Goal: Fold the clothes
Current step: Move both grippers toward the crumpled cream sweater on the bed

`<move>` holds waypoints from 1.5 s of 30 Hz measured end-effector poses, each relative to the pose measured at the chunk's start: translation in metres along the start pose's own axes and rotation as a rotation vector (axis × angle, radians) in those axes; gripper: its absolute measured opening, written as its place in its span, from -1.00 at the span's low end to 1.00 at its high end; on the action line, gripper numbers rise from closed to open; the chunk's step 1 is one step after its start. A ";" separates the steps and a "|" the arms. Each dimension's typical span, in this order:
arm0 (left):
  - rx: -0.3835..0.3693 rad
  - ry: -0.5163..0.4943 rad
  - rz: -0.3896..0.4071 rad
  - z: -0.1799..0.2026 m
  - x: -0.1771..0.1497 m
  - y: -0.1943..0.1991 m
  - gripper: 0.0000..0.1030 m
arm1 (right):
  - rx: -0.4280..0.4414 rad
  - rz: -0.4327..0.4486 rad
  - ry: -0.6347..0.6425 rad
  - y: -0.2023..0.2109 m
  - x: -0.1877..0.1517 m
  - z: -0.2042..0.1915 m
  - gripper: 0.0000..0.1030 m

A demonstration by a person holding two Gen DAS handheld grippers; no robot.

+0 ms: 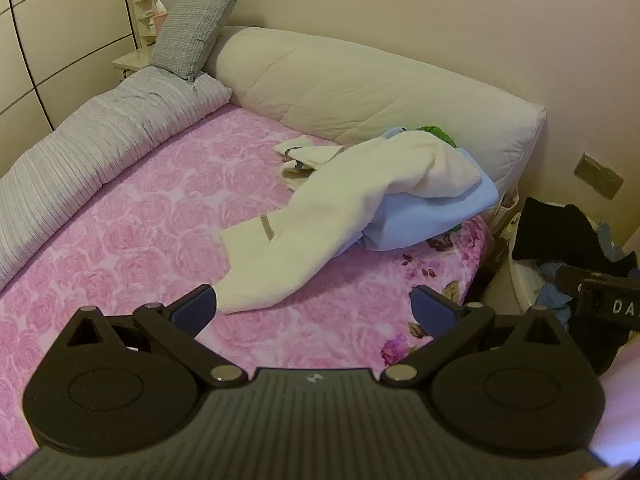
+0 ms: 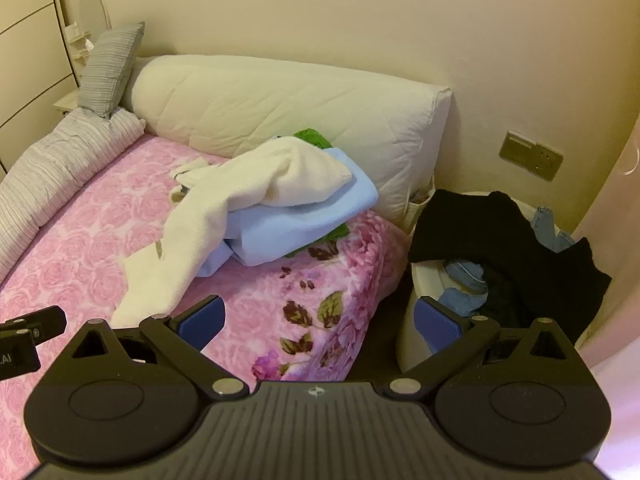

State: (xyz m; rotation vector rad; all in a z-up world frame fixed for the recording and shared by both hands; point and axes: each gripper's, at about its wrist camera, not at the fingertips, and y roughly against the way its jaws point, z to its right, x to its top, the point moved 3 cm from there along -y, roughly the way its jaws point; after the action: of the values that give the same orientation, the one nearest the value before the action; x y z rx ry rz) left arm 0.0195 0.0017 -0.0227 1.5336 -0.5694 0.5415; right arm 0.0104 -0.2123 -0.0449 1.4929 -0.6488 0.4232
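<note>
1. Lying in a loose heap on the pink rose blanket (image 1: 140,216), a cream garment (image 1: 320,216) drapes over a blue garment (image 1: 436,216), with a green cloth (image 2: 312,138) tucked behind them against the big cream pillow (image 1: 360,84).
2. Left gripper (image 1: 316,308) hovers near the cream garment's closest end, jaws spread wide, holding nothing.
3. Right gripper (image 2: 320,320) hangs over the bed's edge, jaws likewise wide and empty.
4. Beside the bed, a white basket (image 2: 416,320) holds black clothing (image 2: 500,232) and denim.

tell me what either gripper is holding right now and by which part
Nothing is held. The left gripper and right gripper are both open and empty, above the pink bedspread. The cream garment lies loose on the bed.
</note>
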 end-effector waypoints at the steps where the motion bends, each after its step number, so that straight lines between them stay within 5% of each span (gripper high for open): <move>1: -0.002 0.002 0.001 -0.002 0.000 0.000 0.99 | 0.000 -0.002 0.000 0.000 -0.001 -0.001 1.00; 45: -0.056 0.008 0.001 -0.038 0.011 -0.014 0.99 | -0.040 0.004 -0.028 -0.005 0.008 -0.039 1.00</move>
State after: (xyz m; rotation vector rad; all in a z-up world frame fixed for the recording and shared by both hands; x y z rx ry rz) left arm 0.0371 0.0400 -0.0242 1.4774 -0.5749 0.5278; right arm 0.0250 -0.1751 -0.0423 1.4625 -0.6786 0.3910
